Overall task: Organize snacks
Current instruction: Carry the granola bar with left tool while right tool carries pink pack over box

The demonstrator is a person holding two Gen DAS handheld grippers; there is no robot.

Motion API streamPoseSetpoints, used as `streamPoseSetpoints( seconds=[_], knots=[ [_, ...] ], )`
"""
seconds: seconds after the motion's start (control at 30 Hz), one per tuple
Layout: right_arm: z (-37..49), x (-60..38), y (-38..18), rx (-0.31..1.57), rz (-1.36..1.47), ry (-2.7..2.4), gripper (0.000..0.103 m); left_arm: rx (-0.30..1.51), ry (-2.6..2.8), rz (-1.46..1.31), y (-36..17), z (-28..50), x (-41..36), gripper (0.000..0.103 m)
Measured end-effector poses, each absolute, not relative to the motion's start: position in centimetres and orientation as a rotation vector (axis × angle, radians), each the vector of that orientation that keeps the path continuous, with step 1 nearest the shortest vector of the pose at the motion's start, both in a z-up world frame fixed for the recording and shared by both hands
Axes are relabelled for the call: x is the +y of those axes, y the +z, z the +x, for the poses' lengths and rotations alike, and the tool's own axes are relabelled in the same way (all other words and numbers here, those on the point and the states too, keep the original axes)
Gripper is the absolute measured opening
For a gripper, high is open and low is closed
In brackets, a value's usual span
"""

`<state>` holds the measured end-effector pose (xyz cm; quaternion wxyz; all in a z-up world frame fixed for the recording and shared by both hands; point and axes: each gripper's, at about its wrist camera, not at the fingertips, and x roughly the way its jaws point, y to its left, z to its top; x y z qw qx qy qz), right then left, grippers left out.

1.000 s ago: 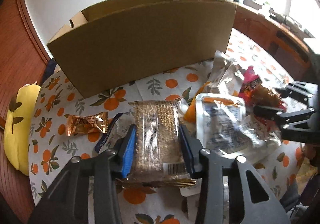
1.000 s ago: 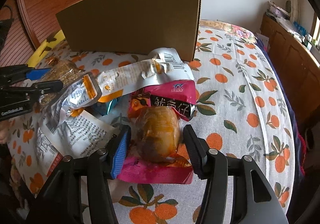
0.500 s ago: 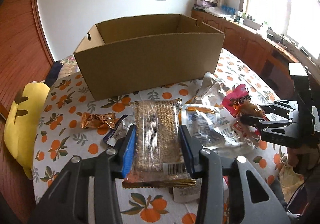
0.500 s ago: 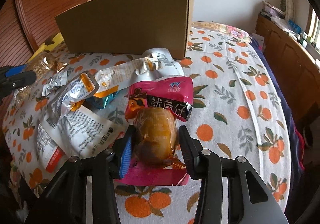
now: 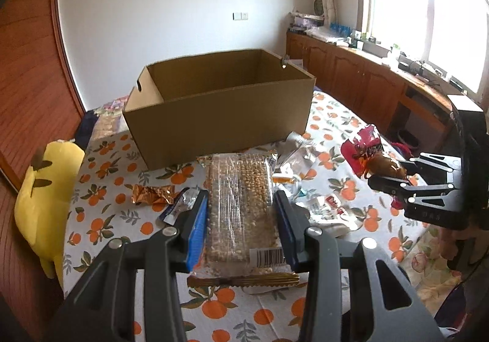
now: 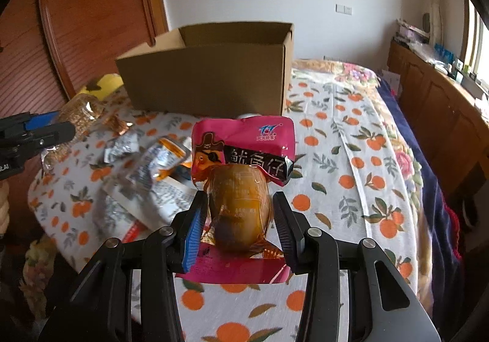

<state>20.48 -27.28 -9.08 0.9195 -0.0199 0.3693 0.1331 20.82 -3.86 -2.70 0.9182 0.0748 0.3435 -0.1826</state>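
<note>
My left gripper is shut on a clear pack of grain bars and holds it above the orange-print tablecloth. My right gripper is shut on a pink squid snack pouch with a brown lump inside, lifted off the cloth. An open cardboard box stands behind both, its inside bare where visible. From the left wrist view the right gripper and its pouch hang at the right. In the right wrist view the left gripper with the grain pack is at the left, and the box is ahead.
Loose snacks lie between the grippers: a gold wrapper and silver-white packets. A yellow plush toy lies at the table's left edge. Wooden cabinets line the right wall under the window.
Both grippers rose and drew back with their snacks. The right jaws closed onto the pink pouch and lifted it off the cloth. The box's inside has come into view.
</note>
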Motion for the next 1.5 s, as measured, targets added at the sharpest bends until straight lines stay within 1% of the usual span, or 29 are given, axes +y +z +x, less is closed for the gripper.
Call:
streamPoseSetpoints(
  seconds=[0.4, 0.83, 1.17, 1.5],
  knots=[
    [18.0, -26.8, -7.3, 0.718, -0.013, 0.295, 0.044, 0.653, -0.387, 0.138, -0.9, 18.9, -3.5, 0.041],
    [18.0, -25.5, -6.1, 0.691, -0.03, 0.317, 0.044, 0.624, -0.368, 0.093, -0.3, 19.3, -2.0, 0.041],
    [21.4, -24.3, -4.7, 0.665, -0.091, 0.349, 0.044, 0.591, -0.343, 0.085, 0.6, 23.0, -1.2, 0.041],
    [28.6, -23.3, -1.8, 0.627, -0.133, 0.373, 0.044, 0.575, -0.343, 0.085, 1.3, 29.9, -1.0, 0.041]
  ],
)
